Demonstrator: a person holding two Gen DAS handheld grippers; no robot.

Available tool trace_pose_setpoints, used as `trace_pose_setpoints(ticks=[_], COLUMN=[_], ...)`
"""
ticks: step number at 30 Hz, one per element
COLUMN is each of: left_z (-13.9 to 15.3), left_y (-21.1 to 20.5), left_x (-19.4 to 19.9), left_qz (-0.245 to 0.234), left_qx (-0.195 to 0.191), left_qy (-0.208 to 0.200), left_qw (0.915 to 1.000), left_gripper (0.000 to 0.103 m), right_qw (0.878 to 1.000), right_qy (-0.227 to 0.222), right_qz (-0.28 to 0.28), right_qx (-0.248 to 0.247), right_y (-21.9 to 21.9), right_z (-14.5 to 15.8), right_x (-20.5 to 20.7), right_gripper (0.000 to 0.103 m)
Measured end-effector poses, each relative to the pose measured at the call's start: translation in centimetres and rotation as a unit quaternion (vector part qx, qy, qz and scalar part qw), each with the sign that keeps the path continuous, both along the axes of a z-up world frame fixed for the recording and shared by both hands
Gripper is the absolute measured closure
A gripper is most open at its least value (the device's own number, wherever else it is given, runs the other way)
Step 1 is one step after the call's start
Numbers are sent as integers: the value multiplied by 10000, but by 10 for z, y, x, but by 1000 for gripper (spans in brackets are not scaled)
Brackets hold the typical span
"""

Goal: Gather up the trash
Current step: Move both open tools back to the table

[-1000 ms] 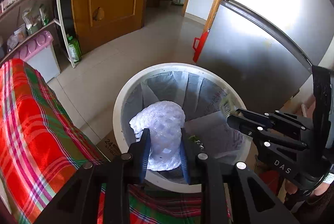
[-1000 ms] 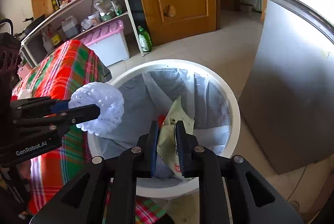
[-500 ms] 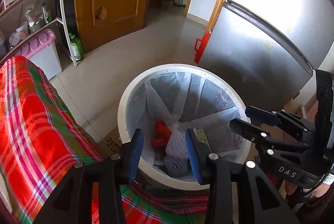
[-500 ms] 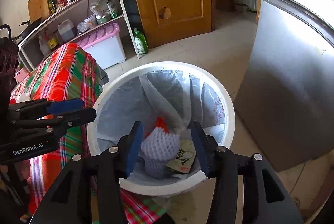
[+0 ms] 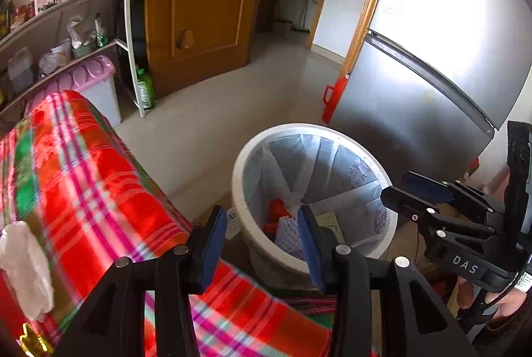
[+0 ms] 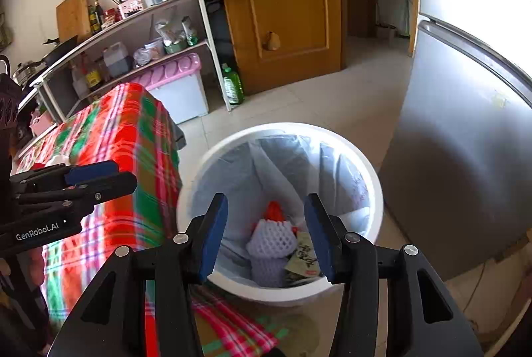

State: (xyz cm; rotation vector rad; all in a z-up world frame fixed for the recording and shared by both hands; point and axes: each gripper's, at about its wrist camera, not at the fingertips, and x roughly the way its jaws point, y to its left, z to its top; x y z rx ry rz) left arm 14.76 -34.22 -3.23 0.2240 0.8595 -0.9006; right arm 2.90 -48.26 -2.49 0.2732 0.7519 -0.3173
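A foam net (image 6: 271, 240) and a wrapper (image 6: 304, 259) lie in the bin (image 6: 372, 177), which stands between the tabletop (image 6: 133, 131) and the fridge (image 6: 465, 157).

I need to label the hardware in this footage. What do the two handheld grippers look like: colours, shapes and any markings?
Both are black, angular two-finger tools with silver bolt heads and blue pads on the inner faces of the fingers. The left gripper bears white "GenRobot.AI" lettering on its side, seen from the right wrist camera. The right gripper bears "DAS" in white, seen from the left wrist camera. A thin cable shows near the right handle.
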Motion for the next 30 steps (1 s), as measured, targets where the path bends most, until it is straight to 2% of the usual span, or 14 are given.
trace_pose_setpoints(ticks=[13, 18, 30], left_z=[25, 29, 30], left_y=[76, 109, 204], left_x=[-2, -1, 5], left_qz=[528, 821, 1449], left_qx=[-299, -298, -186], left_qy=[-225, -406, -668], left_qw=[9979, 9954, 9870], left_gripper=[55, 54, 44], right_qw=[9982, 9958, 9870], right_qy=[-296, -346, -422], right_qz=[512, 846, 1545], right_qx=[-119, -107, 110], right_y=[61, 88, 150], right_z=[21, 23, 16], right_x=[12, 24, 56], right_gripper=[54, 54, 54])
